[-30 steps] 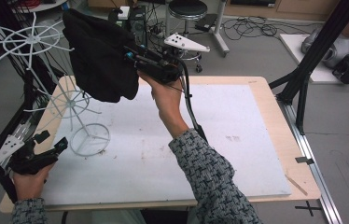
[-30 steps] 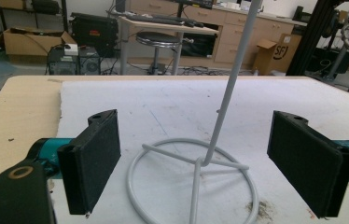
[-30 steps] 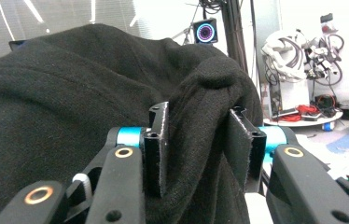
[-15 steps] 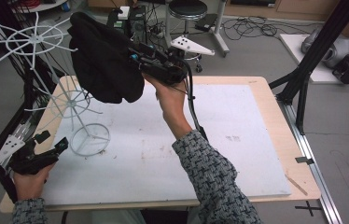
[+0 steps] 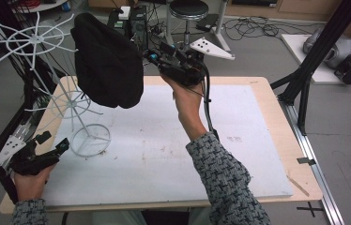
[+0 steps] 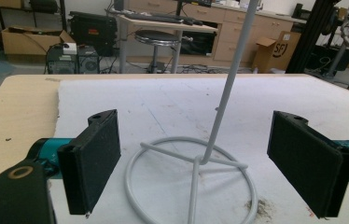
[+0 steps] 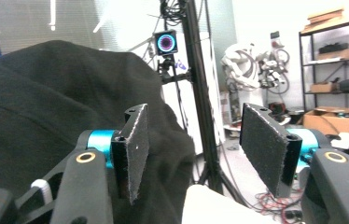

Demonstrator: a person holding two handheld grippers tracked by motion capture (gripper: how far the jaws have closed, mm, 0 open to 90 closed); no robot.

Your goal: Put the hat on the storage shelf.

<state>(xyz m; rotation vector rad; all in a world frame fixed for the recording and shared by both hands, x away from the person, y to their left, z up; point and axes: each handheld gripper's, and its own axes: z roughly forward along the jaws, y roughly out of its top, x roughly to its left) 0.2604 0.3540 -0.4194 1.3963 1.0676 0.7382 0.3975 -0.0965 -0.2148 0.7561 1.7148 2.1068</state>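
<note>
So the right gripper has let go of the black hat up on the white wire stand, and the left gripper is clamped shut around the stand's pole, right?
Not quite. The left gripper is open: in the left gripper view its jaws stand wide apart either side of the white wire stand, touching nothing. The rest holds: the right gripper is open beside the black hat.

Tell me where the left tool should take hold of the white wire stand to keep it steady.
Grip the thin upright pole low down, just above the ring base. The open left tool already faces it, pads on either side, so come straight forward along the table and close across the pole.
</note>
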